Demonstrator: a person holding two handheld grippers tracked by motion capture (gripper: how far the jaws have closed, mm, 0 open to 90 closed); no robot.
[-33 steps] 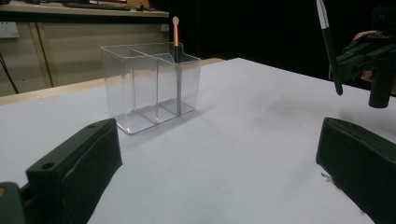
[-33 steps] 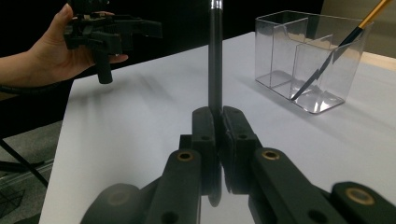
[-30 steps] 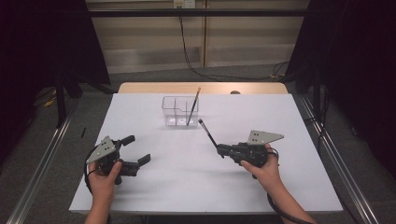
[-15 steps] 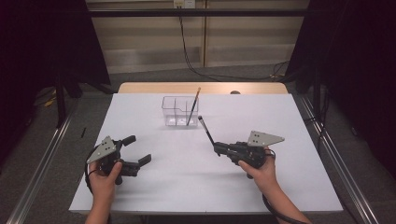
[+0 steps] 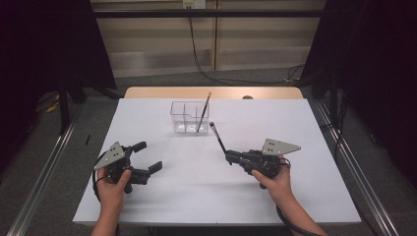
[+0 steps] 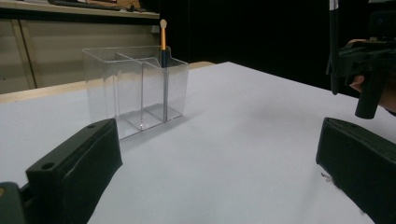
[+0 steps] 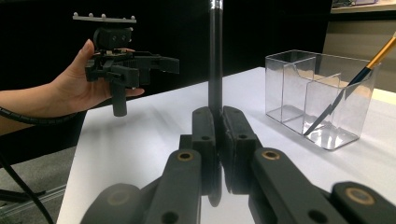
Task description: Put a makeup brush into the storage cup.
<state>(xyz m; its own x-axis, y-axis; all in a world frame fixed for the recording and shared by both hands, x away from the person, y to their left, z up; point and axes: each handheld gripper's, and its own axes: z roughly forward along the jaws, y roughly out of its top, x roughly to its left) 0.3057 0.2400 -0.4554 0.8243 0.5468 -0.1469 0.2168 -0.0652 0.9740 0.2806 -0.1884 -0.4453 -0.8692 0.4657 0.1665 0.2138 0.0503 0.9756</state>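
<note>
Right gripper [image 5: 229, 157] clamped shut low on black pen [image 5: 217, 137], clear organizer [image 5: 187, 117] ahead beyond its tip; left gripper [image 5: 150, 157] wide open, empty; risk judged: long unsupported shaft pivoting in jaws, striking rim instead of entering.

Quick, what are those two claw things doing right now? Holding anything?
Left gripper: open, holding nothing, just above the white table.
Right gripper: closed on a black pen.

Dim room, perhaps black curtains [image 5: 44, 44]
</note>
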